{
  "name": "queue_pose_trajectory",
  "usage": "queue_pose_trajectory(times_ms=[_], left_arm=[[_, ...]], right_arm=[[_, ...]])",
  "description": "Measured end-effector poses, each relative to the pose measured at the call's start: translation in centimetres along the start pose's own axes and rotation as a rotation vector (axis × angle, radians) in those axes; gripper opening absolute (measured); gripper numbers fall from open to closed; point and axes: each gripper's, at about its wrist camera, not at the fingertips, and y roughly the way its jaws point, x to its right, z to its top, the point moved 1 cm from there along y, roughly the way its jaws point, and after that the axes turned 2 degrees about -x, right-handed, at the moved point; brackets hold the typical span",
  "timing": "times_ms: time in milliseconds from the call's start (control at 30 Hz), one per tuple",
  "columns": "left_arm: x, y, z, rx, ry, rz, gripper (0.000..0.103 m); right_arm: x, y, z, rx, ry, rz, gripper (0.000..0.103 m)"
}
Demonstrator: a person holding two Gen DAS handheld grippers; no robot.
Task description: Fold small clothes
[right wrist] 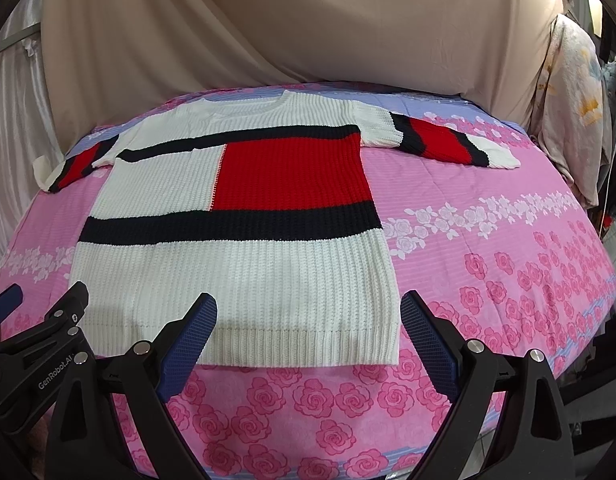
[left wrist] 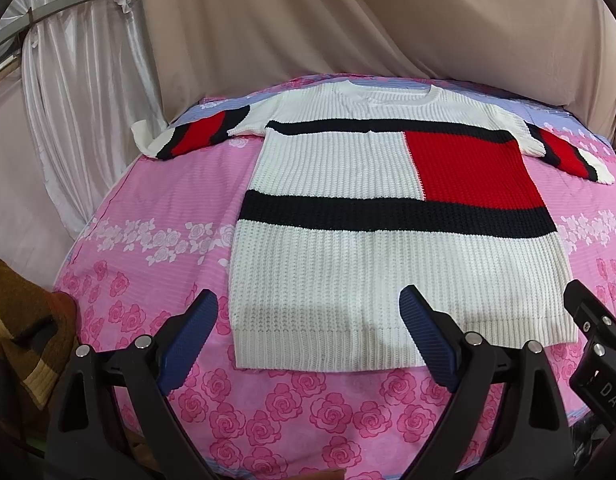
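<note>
**Sweater spread flat, both claws open at its hem**

Off to the far left of the left claw [left wrist: 308, 308], a brown and tan striped cloth [left wrist: 24, 320] sits bunched at the bed's edge. Ahead of that claw and to its left, the sweater's left sleeve [left wrist: 192, 136], banded red, navy and white, stretches out across the pink rose-print bedsheet [left wrist: 148, 248]. The left claw hovers with its blue-padded fingers [left wrist: 188, 332] spread wide and nothing between them. Its left finger is over the sheet just outside the sweater's edge; its right finger is over the ribbed hem.

The knit sweater [left wrist: 347, 272] lies face-up and flat directly ahead of both claws, neckline at the far end, hem nearest the claws. It is white with two navy bands and a red block on the chest.

The right claw [right wrist: 308, 312] is likewise wide open and empty, just beside the left one. Its left finger [right wrist: 192, 336] is over the hem, its right finger over the sheet just past the sweater's right corner. Ahead of it and to the right, the right sleeve [right wrist: 447, 140] extends outward. Beige drapes [right wrist: 308, 32] hang behind the bed.
</note>
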Motion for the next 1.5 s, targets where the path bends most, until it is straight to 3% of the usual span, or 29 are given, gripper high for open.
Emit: queue_pose_trajectory(times_ms=[1500], left_arm=[[0.0,0.7,0.4,-0.021,-0.008,0.003,0.09]], right_arm=[[-0.4,1.4,0.4,-0.037,0.0,0.012,0.091]])
